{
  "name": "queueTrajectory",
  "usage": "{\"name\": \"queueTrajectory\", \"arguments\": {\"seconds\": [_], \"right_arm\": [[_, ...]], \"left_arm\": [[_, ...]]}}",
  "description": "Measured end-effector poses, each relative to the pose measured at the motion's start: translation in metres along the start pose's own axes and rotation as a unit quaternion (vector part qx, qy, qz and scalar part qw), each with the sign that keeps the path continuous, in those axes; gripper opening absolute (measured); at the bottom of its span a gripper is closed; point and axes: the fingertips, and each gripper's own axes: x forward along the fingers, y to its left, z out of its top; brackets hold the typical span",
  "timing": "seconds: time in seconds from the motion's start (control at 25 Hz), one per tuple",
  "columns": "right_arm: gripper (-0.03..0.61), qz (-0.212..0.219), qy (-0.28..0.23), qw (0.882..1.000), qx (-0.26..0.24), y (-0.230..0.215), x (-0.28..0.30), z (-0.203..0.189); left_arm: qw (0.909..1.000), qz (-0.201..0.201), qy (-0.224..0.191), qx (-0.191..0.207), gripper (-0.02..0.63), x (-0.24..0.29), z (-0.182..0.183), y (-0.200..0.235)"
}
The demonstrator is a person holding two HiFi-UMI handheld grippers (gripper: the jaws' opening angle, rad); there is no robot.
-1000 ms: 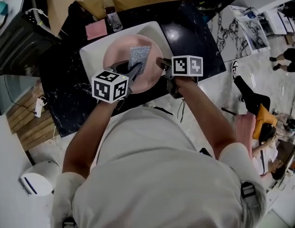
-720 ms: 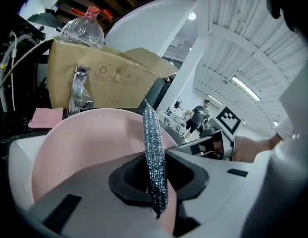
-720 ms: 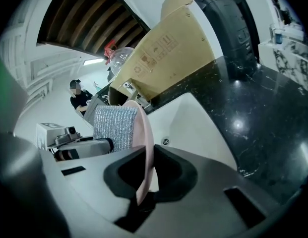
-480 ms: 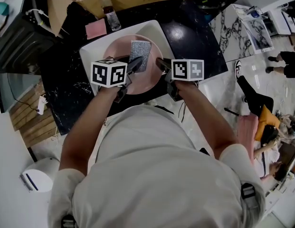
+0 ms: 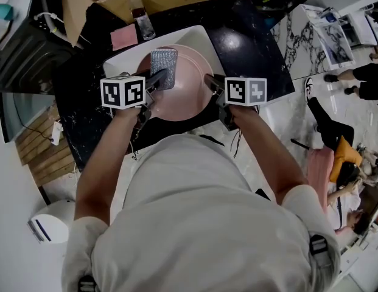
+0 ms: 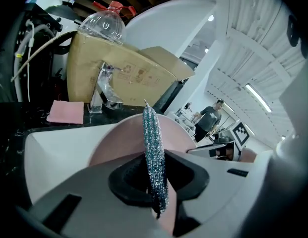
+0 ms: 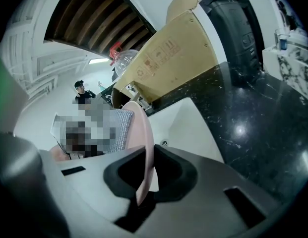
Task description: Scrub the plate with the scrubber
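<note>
A pink plate (image 5: 182, 87) is held over the white sink (image 5: 119, 66). My right gripper (image 5: 210, 81) is shut on the plate's right rim; in the right gripper view the rim (image 7: 145, 152) runs edge-on between the jaws. My left gripper (image 5: 157, 78) is shut on a silvery scrubber (image 5: 164, 67), which lies on the plate's upper left part. In the left gripper view the scrubber (image 6: 154, 152) stands edge-on between the jaws, with the plate (image 6: 124, 140) behind it.
A black counter (image 5: 249, 53) surrounds the sink. Behind it are a tap (image 6: 105, 90), a pink cloth (image 5: 123, 37), a cardboard box (image 6: 124, 76) and a clear bottle (image 6: 101, 26). People stand and sit at the right (image 5: 338, 157).
My left gripper has carried the scrubber leftward and up across the plate, from its middle to its upper left. The right gripper keeps its hold on the rim.
</note>
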Motion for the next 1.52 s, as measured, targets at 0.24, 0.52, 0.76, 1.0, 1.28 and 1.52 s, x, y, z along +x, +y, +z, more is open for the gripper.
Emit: {"name": "queueTrajectory", "arguments": {"seconds": [0.24, 0.52, 0.76, 1.0, 1.28, 1.52], "right_arm": [[0.025, 0.001, -0.007, 1.0, 0.007, -0.007, -0.005, 0.003], [0.025, -0.002, -0.017, 1.0, 0.023, -0.017, -0.011, 0.004], [0.023, 0.002, -0.02, 0.999, 0.036, -0.017, -0.011, 0.003], [0.023, 0.007, -0.024, 0.999, 0.037, -0.01, -0.008, 0.004], [0.023, 0.018, -0.036, 0.998, 0.042, 0.0, -0.01, 0.01], [0.025, 0.021, -0.043, 0.998, 0.043, -0.001, -0.015, 0.012]], "left_arm": [[0.9996, 0.029, -0.001, -0.008, 0.069, -0.017, -0.003, 0.023], [0.9977, 0.067, 0.001, 0.007, 0.069, -0.035, -0.006, 0.04], [0.9996, 0.022, -0.005, 0.019, 0.069, -0.024, 0.001, -0.001], [0.9985, -0.037, 0.012, 0.037, 0.069, 0.01, -0.003, -0.054], [0.997, -0.063, 0.026, 0.036, 0.068, 0.038, -0.008, -0.075], [0.9983, -0.05, 0.024, 0.016, 0.069, 0.027, -0.011, -0.056]]}}
